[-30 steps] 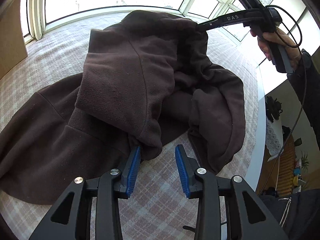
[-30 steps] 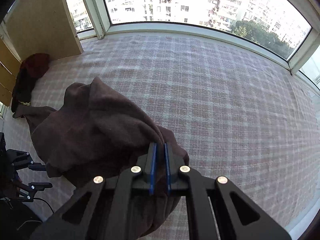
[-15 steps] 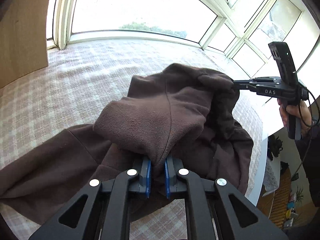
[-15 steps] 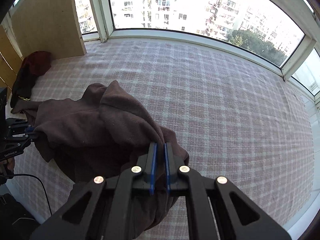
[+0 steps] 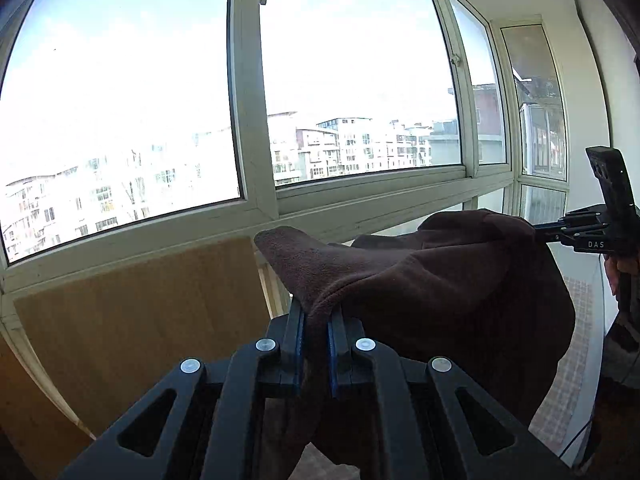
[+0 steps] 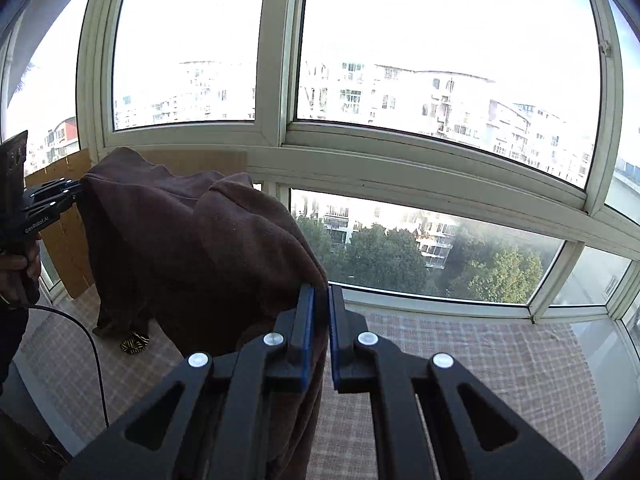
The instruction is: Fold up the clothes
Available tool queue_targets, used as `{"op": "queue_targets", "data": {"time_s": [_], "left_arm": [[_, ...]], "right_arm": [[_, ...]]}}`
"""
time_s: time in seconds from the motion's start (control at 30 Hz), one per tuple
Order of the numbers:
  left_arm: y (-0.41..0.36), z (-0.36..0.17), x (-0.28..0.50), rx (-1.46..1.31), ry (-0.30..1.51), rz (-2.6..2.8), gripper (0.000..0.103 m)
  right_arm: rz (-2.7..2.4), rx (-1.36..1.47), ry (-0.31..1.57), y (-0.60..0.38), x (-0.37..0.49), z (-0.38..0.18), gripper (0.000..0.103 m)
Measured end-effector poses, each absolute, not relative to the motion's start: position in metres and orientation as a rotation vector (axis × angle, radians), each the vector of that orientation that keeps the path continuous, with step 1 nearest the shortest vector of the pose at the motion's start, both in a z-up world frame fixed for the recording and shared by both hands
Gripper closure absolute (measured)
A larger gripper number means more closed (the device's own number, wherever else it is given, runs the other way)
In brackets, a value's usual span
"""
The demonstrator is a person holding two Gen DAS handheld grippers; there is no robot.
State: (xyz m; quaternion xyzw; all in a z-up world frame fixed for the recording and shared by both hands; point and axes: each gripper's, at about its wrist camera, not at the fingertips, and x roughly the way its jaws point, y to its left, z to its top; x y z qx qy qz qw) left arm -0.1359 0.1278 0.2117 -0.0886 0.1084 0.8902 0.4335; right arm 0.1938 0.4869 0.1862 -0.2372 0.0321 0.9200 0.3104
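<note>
Holding one brown fleece garment (image 5: 432, 280) aloft between two claws, clear of the checked surface (image 6: 460, 344) below.

Item: garment, dark brown, soft pile. Position: hanging in the air in front of the window (image 5: 248, 92), stretched between both claws, its lower part draping down and out of frame.

Left claw (image 5: 316, 344): clenched on a fold of the garment's edge, cloth pinched between the blue pads (image 5: 298, 350). A flap stands up just past the grip.

Right claw (image 6: 322, 336): clenched on another edge of the same garment; the cloth falls away to its left. In the left view it shows at the far right, biting the far end of the cloth.

Purpose, as judged: the two grips, set well apart, let the cloth hang open so it can be shaken out and laid flat before folding. No fold is made yet.

Other: wooden panel (image 5: 140, 320) under the window at left; a hand (image 6: 18, 264) on the left claw's handle; a small striped thing (image 6: 134, 343) on the checked surface beneath the hem.

Not made out: which part of the garment each claw holds (possibly shoulders or hem), the sleeves, and the lower edge, all hidden in the bunched folds or cut off.
</note>
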Motion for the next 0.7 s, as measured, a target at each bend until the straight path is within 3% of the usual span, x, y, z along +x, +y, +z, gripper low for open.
{"op": "queue_targets", "data": {"time_s": [0.17, 0.33, 0.57, 0.7], "left_arm": [[0.062, 0.278, -0.083, -0.007, 0.316, 2.297, 0.095], [0.009, 0.309, -0.038, 0.045, 0.337, 2.328, 0.095], [-0.005, 0.31, -0.04, -0.057, 0.409, 2.348, 0.095], [0.018, 0.28, -0.085, -0.193, 0.423, 2.324, 0.094]], "right_arm": [[2.511, -0.484, -0.046, 0.423, 0.208, 0.256, 0.096], [2.584, -0.429, -0.086, 0.371, 0.225, 0.281, 0.096], [2.638, -0.496, -0.065, 0.345, 0.227, 0.27, 0.096], [2.629, -0.597, 0.014, 0.375, 0.204, 0.236, 0.096]]}}
